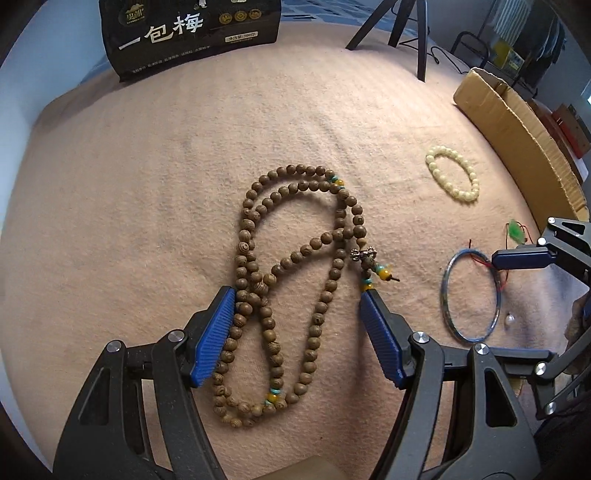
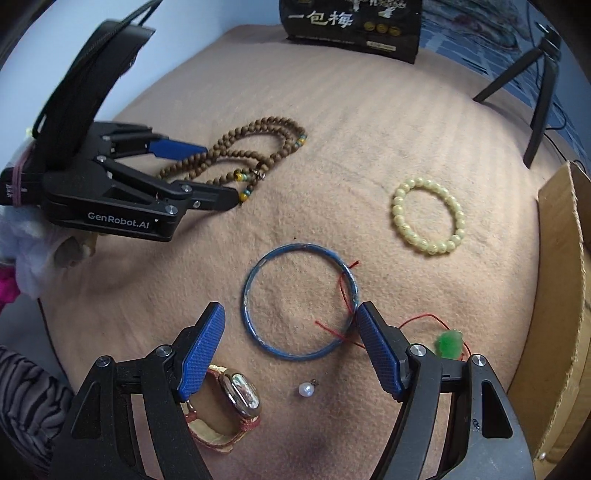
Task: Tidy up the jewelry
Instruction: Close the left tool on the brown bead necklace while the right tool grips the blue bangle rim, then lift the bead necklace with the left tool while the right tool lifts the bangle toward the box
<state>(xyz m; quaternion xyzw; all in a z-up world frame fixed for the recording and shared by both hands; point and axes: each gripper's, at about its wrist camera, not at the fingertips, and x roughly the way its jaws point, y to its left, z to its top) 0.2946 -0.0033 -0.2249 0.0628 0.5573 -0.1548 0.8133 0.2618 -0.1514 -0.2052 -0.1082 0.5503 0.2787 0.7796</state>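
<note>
**Jewelry on tan felt surface: six pieces, two tools**

One long wooden bead necklace (image 1: 295,280), brown round beads with yellow and turquoise accents, lies in doubled loops between the spread blue ribbed fingers of the left tool (image 1: 299,332), jaws apart, nothing gripped. One blue bangle (image 2: 300,302), thin rigid ring, lies flat ahead of the right tool (image 2: 290,347), jaws apart and empty. One cream bead bracelet (image 2: 428,220), glossy round beads, well apart toward the cardboard box (image 2: 561,295). One green pendant (image 2: 448,343) on red cord (image 2: 343,291), the cord crossing the bangle. One loose pearl (image 2: 306,390). One oval-faced watch (image 2: 240,397) with woven strap. One black printed bag (image 2: 351,26) stands at the far edge
</note>
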